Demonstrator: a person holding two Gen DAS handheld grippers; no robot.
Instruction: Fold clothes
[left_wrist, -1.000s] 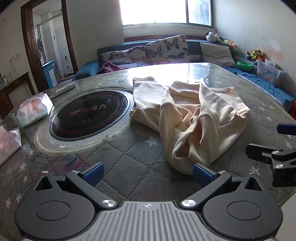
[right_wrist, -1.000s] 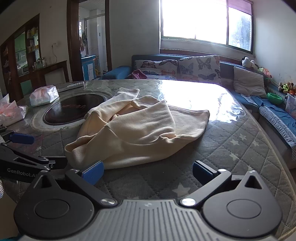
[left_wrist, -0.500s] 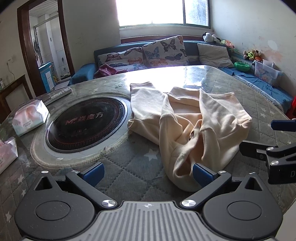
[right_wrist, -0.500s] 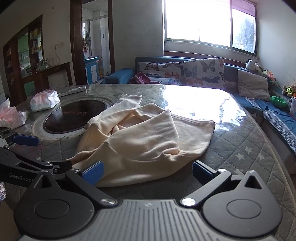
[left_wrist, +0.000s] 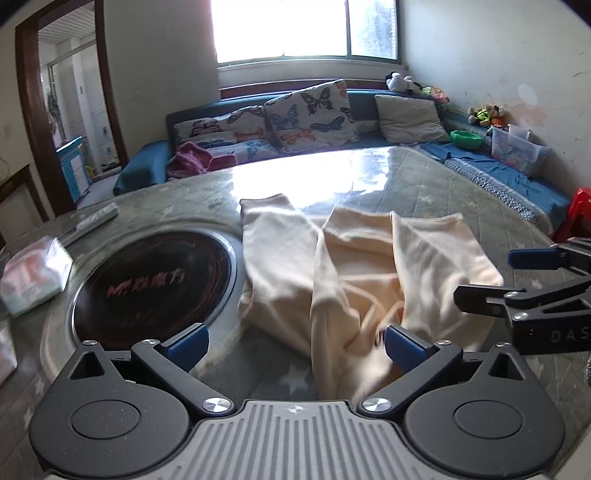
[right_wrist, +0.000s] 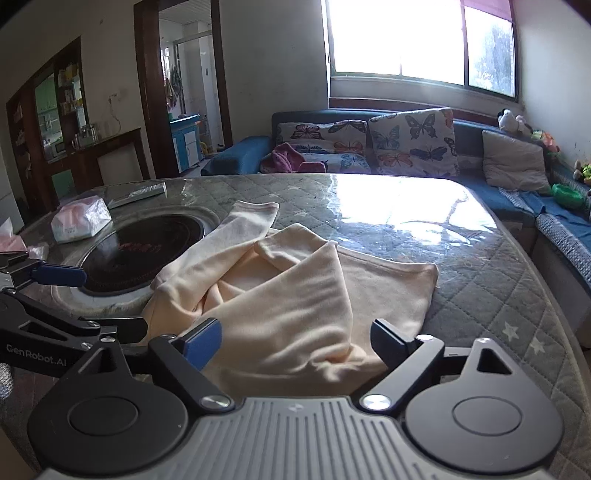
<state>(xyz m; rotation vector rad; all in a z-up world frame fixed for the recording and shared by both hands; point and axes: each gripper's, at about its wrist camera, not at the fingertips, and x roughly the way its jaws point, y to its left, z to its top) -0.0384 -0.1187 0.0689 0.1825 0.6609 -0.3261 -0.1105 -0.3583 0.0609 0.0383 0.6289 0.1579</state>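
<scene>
A cream sweatshirt (left_wrist: 354, 280) lies crumpled on the quilted table, one sleeve stretched toward the far side; it also shows in the right wrist view (right_wrist: 288, 295). My left gripper (left_wrist: 293, 345) is open, low over the garment's near edge, with cloth between its blue pads. My right gripper (right_wrist: 295, 341) is open over the garment's near right part. Each gripper appears in the other's view: the right one (left_wrist: 524, 280) at the right edge, the left one (right_wrist: 59, 295) at the left edge.
A round black induction cooktop (left_wrist: 155, 280) is set into the table left of the garment. Tissue packs (left_wrist: 35, 275) and a remote (left_wrist: 92, 221) lie at the left. A blue sofa with butterfly cushions (left_wrist: 310, 114) stands behind the table.
Both grippers have moved forward onto the garment's near edge. The cloth now lies between the open fingers of each. The garment itself has barely shifted.
</scene>
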